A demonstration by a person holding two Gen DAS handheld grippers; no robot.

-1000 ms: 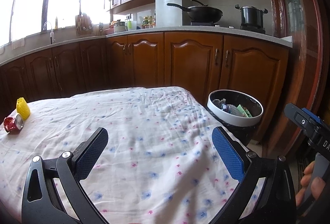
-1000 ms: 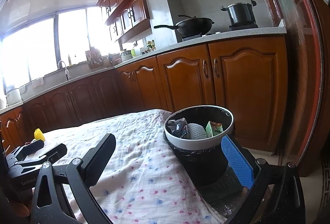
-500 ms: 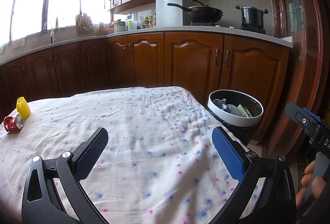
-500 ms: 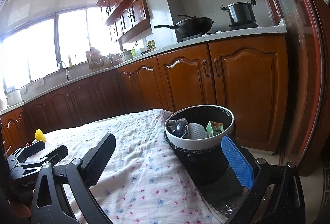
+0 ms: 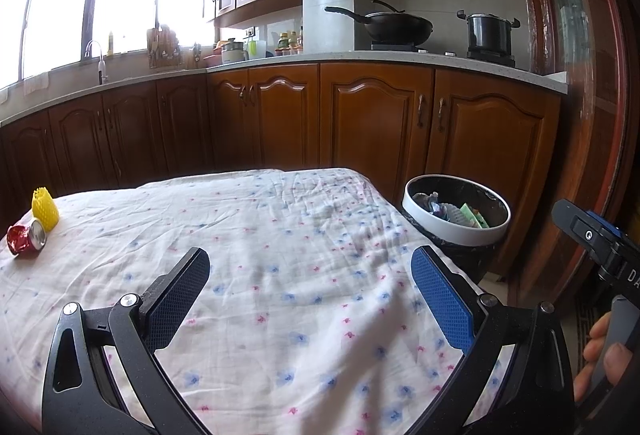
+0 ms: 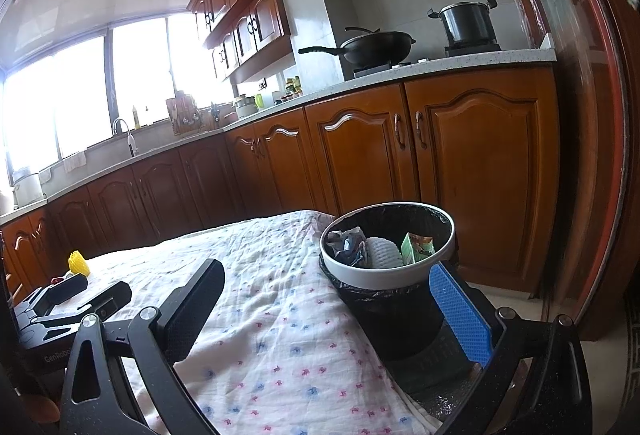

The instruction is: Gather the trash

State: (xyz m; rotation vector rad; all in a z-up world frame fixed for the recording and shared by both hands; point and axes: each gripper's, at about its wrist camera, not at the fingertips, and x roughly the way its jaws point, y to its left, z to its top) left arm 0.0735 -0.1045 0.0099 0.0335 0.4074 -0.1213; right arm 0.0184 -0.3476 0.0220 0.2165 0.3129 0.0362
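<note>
A crushed red can (image 5: 25,240) lies at the table's far left, with a yellow foam net (image 5: 45,207) just behind it; the net (image 6: 78,262) also shows in the right wrist view. A white-rimmed bin (image 5: 456,211) with a black liner stands off the table's right edge, holding wrappers, a white net and a green carton. My left gripper (image 5: 310,293) hovers open over the flowered cloth, nothing between its fingers. My right gripper (image 6: 326,309) is open too, near the bin (image 6: 386,247), empty. The left gripper (image 6: 72,299) shows at the lower left of that view.
The table (image 5: 280,235) carries a white cloth with pink and blue flowers. Brown cabinets (image 5: 372,123) and a counter with a wok (image 5: 396,25) and pot (image 5: 490,33) run behind. A hand (image 5: 604,355) holds the right tool. A wooden door frame (image 5: 600,115) stands at right.
</note>
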